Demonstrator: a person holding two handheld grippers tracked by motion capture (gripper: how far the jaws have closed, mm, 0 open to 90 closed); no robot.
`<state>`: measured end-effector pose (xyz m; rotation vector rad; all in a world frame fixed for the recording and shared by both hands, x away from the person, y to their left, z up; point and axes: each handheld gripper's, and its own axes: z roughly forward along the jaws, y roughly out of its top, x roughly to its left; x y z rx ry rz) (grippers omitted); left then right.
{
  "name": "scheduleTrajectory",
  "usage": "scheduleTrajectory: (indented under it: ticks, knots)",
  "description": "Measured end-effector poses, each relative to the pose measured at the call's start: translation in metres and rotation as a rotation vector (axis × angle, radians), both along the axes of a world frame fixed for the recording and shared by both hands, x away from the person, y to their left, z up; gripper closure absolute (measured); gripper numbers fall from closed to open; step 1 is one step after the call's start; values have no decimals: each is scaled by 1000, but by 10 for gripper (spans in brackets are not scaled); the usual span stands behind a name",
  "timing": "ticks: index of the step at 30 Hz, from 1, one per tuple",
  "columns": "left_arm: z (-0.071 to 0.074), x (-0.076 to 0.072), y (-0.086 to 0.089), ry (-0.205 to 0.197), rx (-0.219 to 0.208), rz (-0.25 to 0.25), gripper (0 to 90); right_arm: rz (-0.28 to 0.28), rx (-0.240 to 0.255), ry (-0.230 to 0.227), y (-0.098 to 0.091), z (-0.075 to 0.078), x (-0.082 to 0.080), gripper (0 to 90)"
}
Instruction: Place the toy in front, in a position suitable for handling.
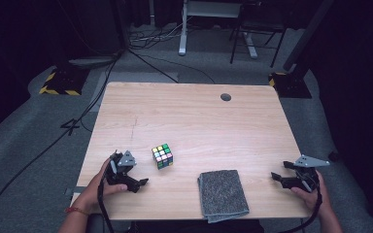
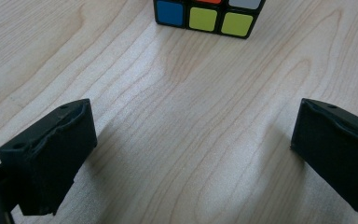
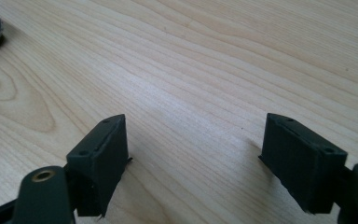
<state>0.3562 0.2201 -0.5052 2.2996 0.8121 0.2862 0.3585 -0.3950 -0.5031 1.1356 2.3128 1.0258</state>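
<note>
Table (image 1: 189,111): bare wood, nothing moved that I can tell
Cloth (image 1: 222,194): folded at the near edge, untouched
Cube (image 1: 162,156): sits on the table, just ahead of the left gripper (image 1: 135,180)
Left gripper: jaws spread, empty, pointed at cube
Right gripper (image 1: 278,177): jaws spread, empty, well apart from cloth
Progress: no grasp yet; everything's left

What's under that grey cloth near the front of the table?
The folded grey cloth lies flat on the wooden table, its near edge hanging slightly past the table's front. Nothing pokes out around it, but whatever lies beneath is covered, so I cannot tell.
</note>
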Motion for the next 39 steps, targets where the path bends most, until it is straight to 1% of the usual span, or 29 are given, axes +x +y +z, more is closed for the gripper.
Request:
scheduleTrajectory:
  ticks: [7, 10, 13, 16, 17, 18, 19, 21, 22, 23, 24, 25, 26, 27, 28, 29, 30, 31, 32, 36, 37, 39]
  knots:
    - [0, 0, 0, -1, 0, 7, 5, -2, 1, 1, 0, 0, 0, 227]
    - [0, -1, 0, -2, 1, 11, 5, 12, -2, -2, 0, 0, 0, 231]
    - [0, -1, 0, -2, 1, 11, 5, 24, -17, -14, 2, 1, 0, 234]
    - [0, -1, 0, -1, 1, 10, 5, 29, -27, -15, 3, 2, 0, 236]
    - [0, -1, 0, -1, 1, 10, 5, 38, -45, -26, 5, 5, -1, 237]
    - [0, -1, 0, -1, 1, 10, 5, 38, -45, -26, 5, 5, -1, 237]
    - [0, -1, 0, -2, 1, 10, 5, 68, -30, -47, 10, 14, -4, 256]
    - [0, -1, 0, -2, 2, 10, 5, 117, -11, -61, 17, 24, -8, 289]
    - [0, -1, 0, -2, 2, 10, 5, 117, -11, -61, 17, 24, -8, 289]
    - [0, -1, 0, -3, 2, 11, 5, 144, -12, -64, 21, 29, -10, 293]
    - [0, -1, 0, -3, 2, 12, 5, 197, -14, -62, 30, 37, -15, 292]
    - [0, -1, 0, -3, 2, 13, 6, 224, -9, -61, 34, 41, -18, 293]
    - [0, -1, 0, -2, 1, 15, 6, 224, -9, -61, 34, 41, -18, 293]
    - [0, -1, 0, -2, 1, 16, 5, 268, 18, -63, 41, 49, -22, 292]
    - [0, -1, 0, -2, 1, 17, 6, 291, 33, -62, 45, 52, -23, 292]
    - [0, -1, 0, -2, 1, 17, 6, 291, 33, -62, 45, 52, -23, 292]
    - [0, -1, 0, -2, 1, 17, 6, 318, 53, -55, 50, 55, -24, 290]
    - [0, -1, 0, -3, 1, 18, 6, 366, 52, -52, 63, 59, -28, 285]
    - [0, -2, 0, -2, 1, 19, 6, 366, 52, -52, 63, 59, -28, 285]
    - [0, -2, 0, -3, 1, 20, 6, 462, 18, -48, 92, 66, -35, 291]
    - [0, -2, 0, -5, 4, 20, 6, 496, 8, -51, 102, 67, -38, 293]
    - [0, -2, 0, -5, 4, 20, 6, 534, -22, -51, 117, 67, -41, 294]
